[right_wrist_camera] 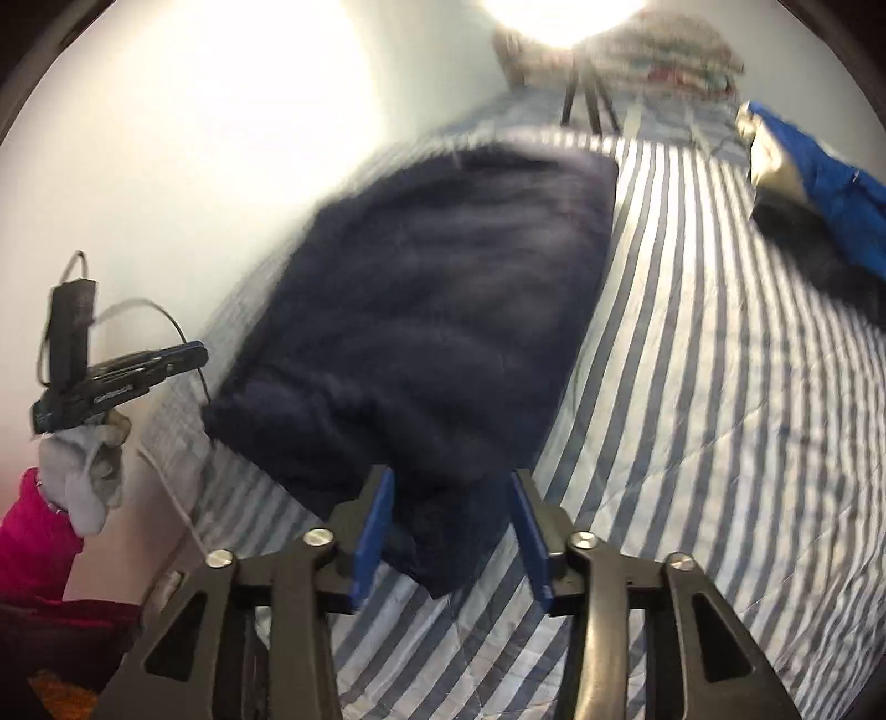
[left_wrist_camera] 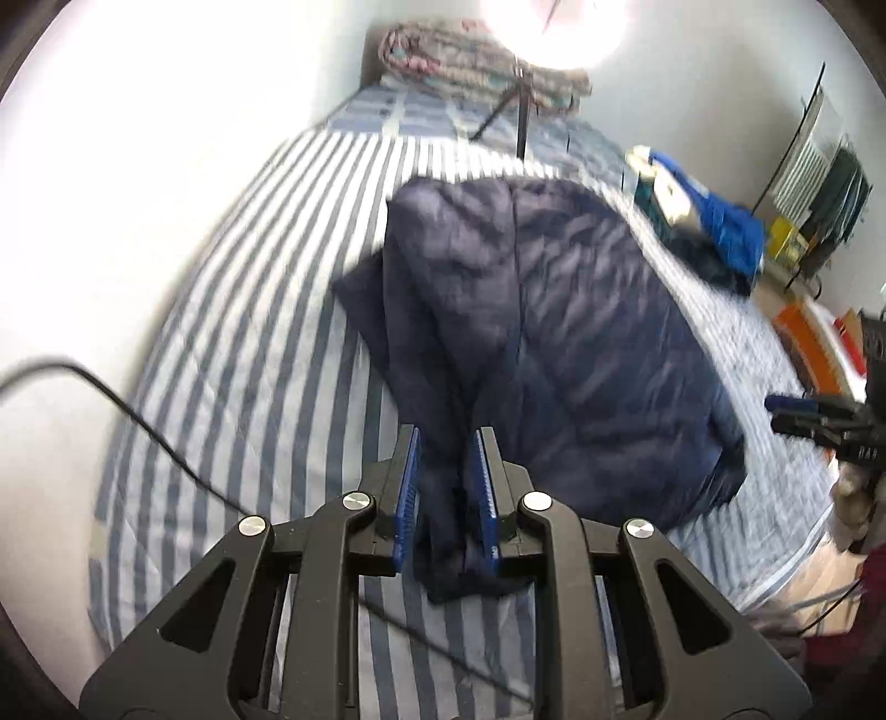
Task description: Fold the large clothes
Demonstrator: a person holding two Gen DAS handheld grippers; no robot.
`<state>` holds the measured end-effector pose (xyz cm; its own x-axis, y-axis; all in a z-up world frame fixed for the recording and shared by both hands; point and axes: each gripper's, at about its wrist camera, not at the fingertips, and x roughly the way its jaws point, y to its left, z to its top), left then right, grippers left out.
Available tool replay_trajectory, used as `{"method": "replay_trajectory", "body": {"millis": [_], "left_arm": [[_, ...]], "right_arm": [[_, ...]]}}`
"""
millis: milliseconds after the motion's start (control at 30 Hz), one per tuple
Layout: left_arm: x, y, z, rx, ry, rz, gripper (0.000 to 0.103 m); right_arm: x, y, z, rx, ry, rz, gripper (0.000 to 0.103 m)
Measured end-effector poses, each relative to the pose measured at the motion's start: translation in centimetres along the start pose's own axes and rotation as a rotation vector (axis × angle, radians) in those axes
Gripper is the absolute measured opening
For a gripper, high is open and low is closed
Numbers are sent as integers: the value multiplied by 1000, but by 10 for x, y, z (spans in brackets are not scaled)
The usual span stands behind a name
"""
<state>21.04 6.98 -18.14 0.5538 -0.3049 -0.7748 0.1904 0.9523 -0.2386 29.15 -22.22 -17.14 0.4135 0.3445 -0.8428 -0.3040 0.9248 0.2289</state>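
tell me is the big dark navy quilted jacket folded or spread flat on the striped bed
Partly folded: the dark navy quilted jacket lies doubled lengthwise on the striped bed, one end bunched between the left gripper pads.

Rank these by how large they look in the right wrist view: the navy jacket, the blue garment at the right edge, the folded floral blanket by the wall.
1. navy jacket, clearly the largest.
2. blue garment, partly cut off.
3. floral blanket; it lies farthest away, so this place is unsure.

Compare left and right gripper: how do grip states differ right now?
The left gripper has its jaws narrow, pinching a bunched fold of the navy jacket. The right gripper has its jaws wide, pads clear of the cloth lying loose between them. Both point down at the striped bed.
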Motion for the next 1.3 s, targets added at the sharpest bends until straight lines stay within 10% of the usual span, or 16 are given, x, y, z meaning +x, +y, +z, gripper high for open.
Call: {"method": "replay_trajectory", "body": {"millis": [333, 767, 967, 1100, 1300], "left_arm": [[56, -15, 77, 68, -82, 115, 31], [127, 27, 63, -18, 61, 157, 36], [81, 72, 62, -213, 20, -68, 86], [81, 101, 57, -370, 67, -214, 86], [103, 139, 42, -583, 119, -375, 86]], "right_arm": [[26, -12, 54, -3, -97, -182, 49], [91, -2, 59, -58, 16, -220, 48], [58, -8, 66, -87, -59, -195, 66], [42, -26, 67, -44, -117, -126, 100], [48, -60, 65, 101, -100, -8, 101]]}}
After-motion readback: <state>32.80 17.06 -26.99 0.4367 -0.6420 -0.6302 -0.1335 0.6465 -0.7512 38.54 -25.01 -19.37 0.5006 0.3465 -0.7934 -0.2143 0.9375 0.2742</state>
